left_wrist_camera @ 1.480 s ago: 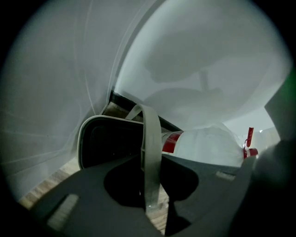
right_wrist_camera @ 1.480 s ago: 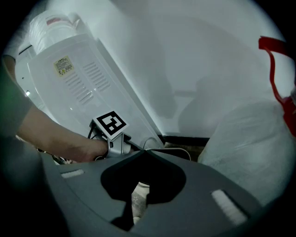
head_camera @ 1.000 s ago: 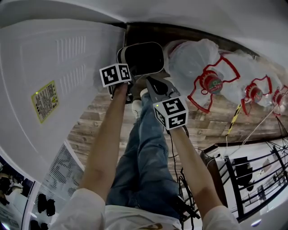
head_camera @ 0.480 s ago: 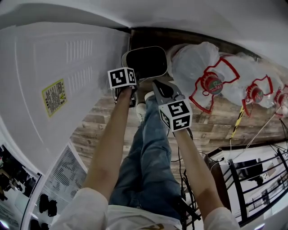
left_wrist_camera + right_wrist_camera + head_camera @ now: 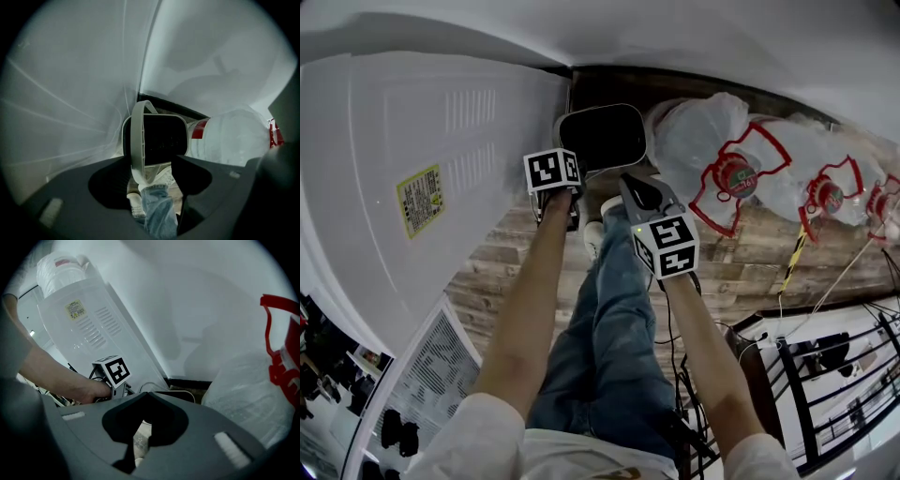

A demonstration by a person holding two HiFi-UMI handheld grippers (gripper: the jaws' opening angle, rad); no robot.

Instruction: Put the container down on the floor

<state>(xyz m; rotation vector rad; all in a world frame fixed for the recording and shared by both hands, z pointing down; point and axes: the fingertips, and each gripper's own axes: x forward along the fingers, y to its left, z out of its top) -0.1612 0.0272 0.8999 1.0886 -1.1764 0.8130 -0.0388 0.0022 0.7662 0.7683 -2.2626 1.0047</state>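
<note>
**Left jaws spread around the handle, right jaws pinched empty**

The left gripper (image 5: 152,161) has its jaws spread wide. The container's pale handle (image 5: 138,140) rises through the gap, close along the inner edge of the left-hand jaw; I can't tell if it touches. Under the gap are a jeans leg (image 5: 157,211) and a white shoe (image 5: 163,176).

Just beyond the jaw tips is the container (image 5: 157,140) – dark inside, pale rim, mouth facing the camera. It is low down at the wood floor (image 5: 502,262), against the dark skirting. To the left of these jaws is a white appliance panel (image 5: 412,169) with a yellow label (image 5: 422,200). To their right, past the container, is a water jug in a plastic bag (image 5: 225,136) with red at its neck.

The right gripper (image 5: 149,397) has its jaws pressed tip to tip with nothing between them – only a sliver of floor shows through the hollow behind the tips. Up and to the left of these jaws are the left gripper's marker cube (image 5: 112,370) and the hand (image 5: 89,391) holding it. Further off the appliance leans toward the white wall (image 5: 211,310), and a bagged jug sits to the right.
</note>
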